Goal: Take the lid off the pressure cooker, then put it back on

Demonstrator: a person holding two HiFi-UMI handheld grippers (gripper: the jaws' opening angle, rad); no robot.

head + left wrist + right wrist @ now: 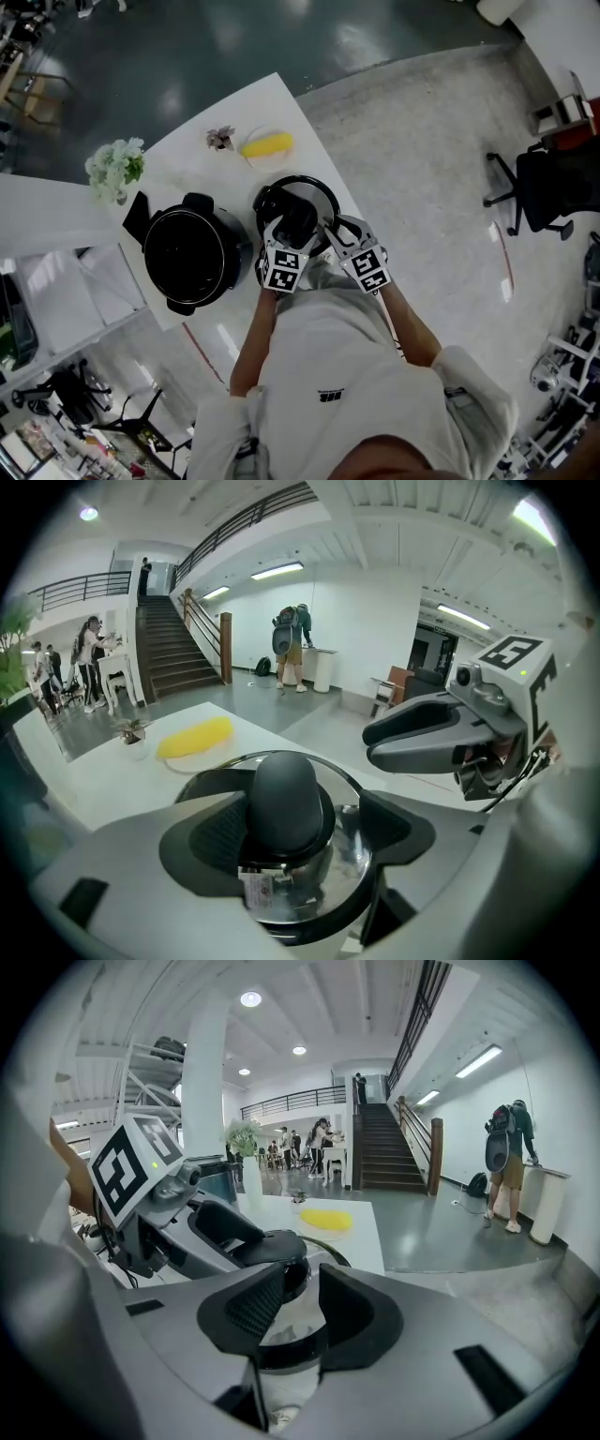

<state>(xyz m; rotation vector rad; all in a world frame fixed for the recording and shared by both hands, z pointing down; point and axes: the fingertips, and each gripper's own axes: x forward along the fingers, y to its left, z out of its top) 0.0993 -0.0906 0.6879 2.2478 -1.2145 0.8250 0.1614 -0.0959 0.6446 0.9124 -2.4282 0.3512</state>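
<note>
On white table (192, 150): lid (322, 192) beside cooker (187, 253); left claw (292, 810) wide around knob (284, 785); right claw (298, 1305) narrow over rim (286, 1354).

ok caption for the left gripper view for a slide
left gripper open astride the black dome knob of the round glass lid
</note>
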